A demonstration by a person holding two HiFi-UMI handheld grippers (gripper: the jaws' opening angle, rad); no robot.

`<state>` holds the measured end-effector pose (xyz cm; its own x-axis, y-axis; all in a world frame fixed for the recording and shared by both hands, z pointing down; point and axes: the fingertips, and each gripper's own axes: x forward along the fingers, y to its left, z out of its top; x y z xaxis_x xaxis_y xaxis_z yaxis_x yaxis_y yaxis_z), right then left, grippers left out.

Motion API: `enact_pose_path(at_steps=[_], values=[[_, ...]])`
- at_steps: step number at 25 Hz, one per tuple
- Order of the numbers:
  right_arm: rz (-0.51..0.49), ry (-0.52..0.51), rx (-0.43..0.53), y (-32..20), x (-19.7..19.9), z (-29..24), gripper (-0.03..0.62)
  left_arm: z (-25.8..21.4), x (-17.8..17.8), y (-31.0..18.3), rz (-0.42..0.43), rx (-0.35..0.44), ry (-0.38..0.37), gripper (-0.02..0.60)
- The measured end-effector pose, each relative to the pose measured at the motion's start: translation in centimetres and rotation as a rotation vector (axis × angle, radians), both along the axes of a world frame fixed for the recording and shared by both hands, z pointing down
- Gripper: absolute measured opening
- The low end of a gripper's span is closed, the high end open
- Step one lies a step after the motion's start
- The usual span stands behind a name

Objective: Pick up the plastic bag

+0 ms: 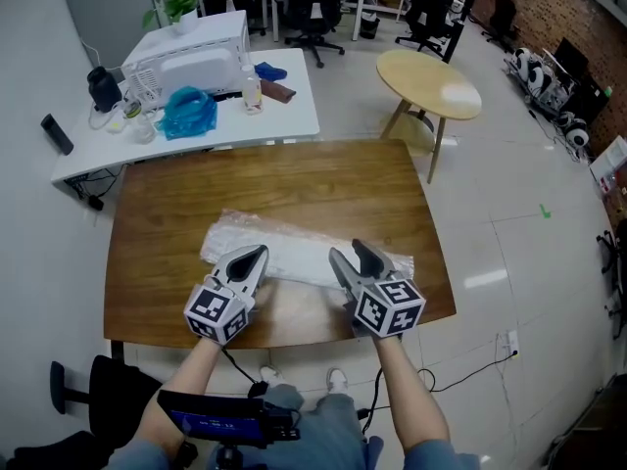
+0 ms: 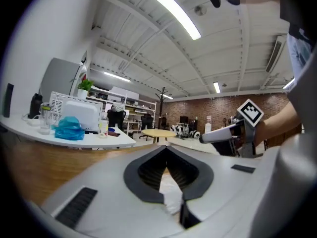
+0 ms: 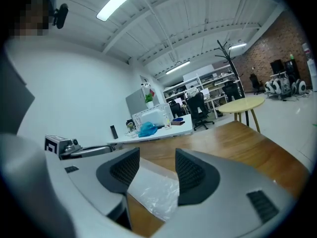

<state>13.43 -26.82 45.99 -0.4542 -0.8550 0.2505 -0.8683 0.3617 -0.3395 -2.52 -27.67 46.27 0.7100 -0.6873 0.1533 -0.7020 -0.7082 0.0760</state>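
the left gripper pinched the soft, light, slippery plastic bag near 9 o'clock, and the wide-spread right gripper looked best placed to grab its 3 o'clock side.

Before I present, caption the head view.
Left gripper pinches plastic bag on wooden table; right gripper open over it.

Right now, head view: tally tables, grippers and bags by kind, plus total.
Tables: 3 (wood table, white desk, round table)
Grippers: 2 (left gripper, right gripper)
Bags: 2 (clear bag, blue bag)
Total: 7
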Motion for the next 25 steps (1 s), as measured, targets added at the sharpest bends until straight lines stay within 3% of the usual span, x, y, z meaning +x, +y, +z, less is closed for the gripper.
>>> enact_pose_path(at_steps=[6,12,17,21,25], values=[[0.028,0.044,-0.022,0.7,-1.6,2.0,0.206,4.3,-3.9,-2.5,-0.035,-0.067,-0.157,0.012],[0.026,0.196,-0.068,0.7,-0.6,5.4,0.185,8.2,-5.9,-4.2,-0.048,-0.15,-0.319,0.011],[0.049,0.3,-0.161,0.8,2.9,8.8,0.007,11.4,-7.0,-6.0,-0.09,-0.207,-0.436,0.011],[-0.004,0.344,-0.251,0.8,4.2,11.8,0.002,14.0,-7.1,-6.1,-0.09,-0.316,-0.542,0.011],[-0.089,0.394,-0.316,0.8,4.2,14.0,0.002,16.0,-7.2,-5.9,-0.077,-0.389,-0.582,0.015]])
